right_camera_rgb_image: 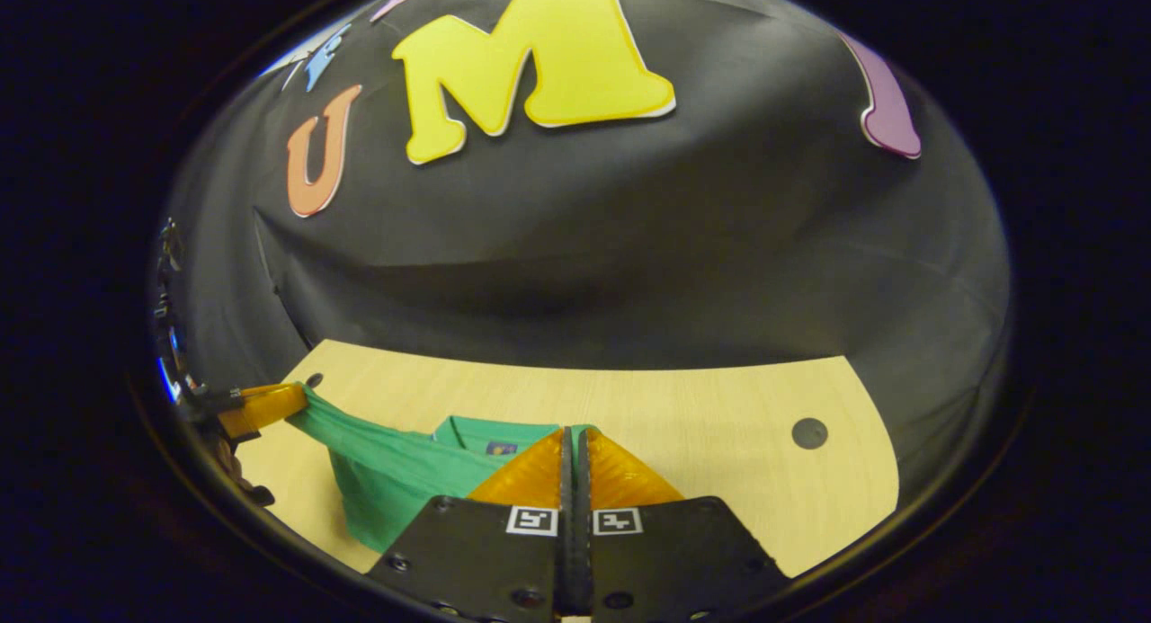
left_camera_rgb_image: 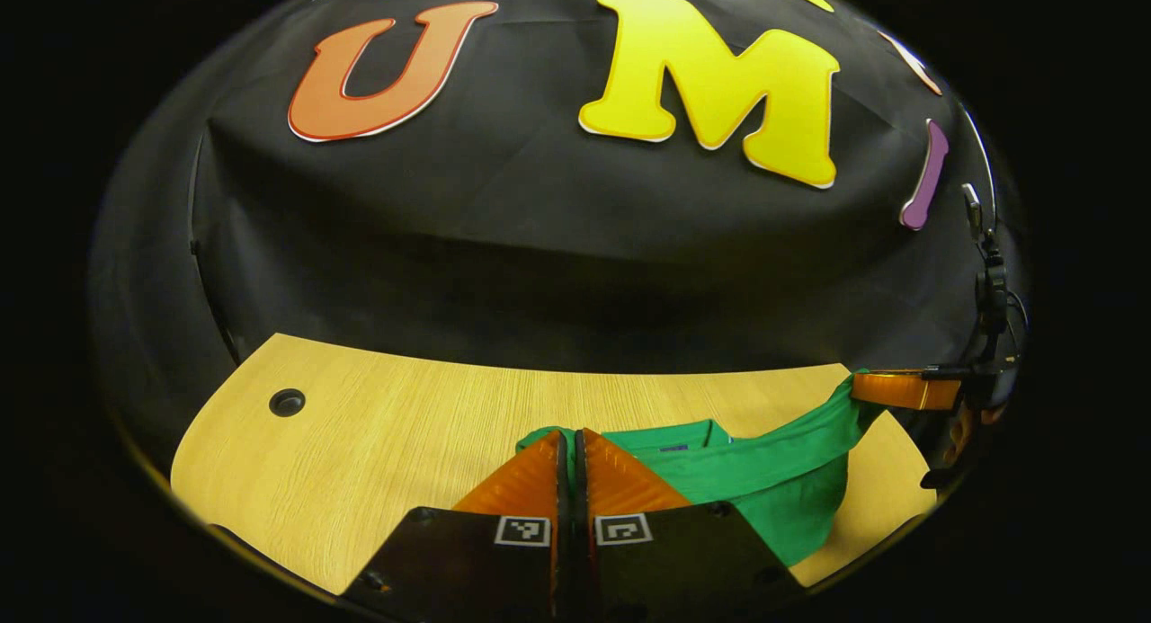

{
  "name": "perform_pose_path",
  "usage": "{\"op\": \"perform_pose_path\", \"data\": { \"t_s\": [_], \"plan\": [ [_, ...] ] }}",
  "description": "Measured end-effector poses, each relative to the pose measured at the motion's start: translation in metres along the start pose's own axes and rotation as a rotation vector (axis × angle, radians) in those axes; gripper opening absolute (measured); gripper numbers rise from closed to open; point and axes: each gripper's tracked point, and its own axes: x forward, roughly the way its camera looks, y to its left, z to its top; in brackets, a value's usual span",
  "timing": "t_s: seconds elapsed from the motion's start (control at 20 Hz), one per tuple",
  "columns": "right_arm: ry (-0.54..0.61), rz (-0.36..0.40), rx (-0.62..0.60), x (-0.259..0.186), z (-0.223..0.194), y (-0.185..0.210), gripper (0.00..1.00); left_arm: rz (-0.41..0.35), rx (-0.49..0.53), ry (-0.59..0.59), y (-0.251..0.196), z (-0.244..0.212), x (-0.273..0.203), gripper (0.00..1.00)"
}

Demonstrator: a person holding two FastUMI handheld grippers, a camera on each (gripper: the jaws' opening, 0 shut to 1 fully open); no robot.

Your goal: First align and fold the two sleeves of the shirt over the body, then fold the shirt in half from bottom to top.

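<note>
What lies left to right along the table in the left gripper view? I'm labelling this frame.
Round cable hole → left tool, shut on the green shirt → right tool, pinching the shirt's lifted edge at far right.

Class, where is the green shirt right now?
The green shirt hangs stretched above the wooden table, pinched between the left gripper and the right gripper.

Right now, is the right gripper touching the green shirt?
Touching. The left gripper view shows the right gripper at the far right with the green shirt stretched taut from between its fingertips, lifted off the wooden table.
</note>
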Motion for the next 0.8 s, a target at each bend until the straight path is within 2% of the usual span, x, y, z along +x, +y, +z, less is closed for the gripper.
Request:
{"op": "perform_pose_path", "data": {
  "t_s": [0.2, 0.25, 0.3, 0.35, 0.45, 0.5, 0.6, 0.8],
  "plan": [
    [0.005, -0.046, 0.010, 0.025, -0.001, -0.012, 0.00, 0.039, 0.040, -0.016, 0.010, 0.000, 0.027, 0.08],
    [0.021, -0.038, 0.006, 0.026, -0.007, -0.011, 0.01, 0.045, 0.049, -0.007, 0.010, -0.004, 0.033, 0.14],
    [0.036, -0.029, 0.004, 0.030, -0.013, -0.009, 0.07, 0.044, 0.051, 0.011, 0.009, -0.009, 0.036, 0.18],
    [0.039, -0.031, -0.002, 0.031, -0.015, -0.008, 0.15, 0.051, 0.043, 0.018, 0.009, -0.011, 0.034, 0.42],
    [-0.002, -0.055, -0.048, 0.021, -0.008, -0.008, 0.72, 0.072, 0.016, 0.016, 0.011, -0.010, 0.030, 0.90],
    [-0.025, -0.065, -0.064, 0.016, -0.005, -0.008, 1.00, 0.087, 0.009, 0.008, 0.012, -0.009, 0.026, 1.00],
    [-0.070, -0.090, -0.077, 0.001, 0.006, -0.007, 0.96, 0.100, 0.003, -0.005, 0.016, -0.002, 0.017, 1.00],
    [-0.115, -0.093, -0.041, -0.030, 0.019, 0.005, 0.96, 0.126, -0.013, -0.060, 0.023, 0.022, -0.014, 1.00]
  ]
}}
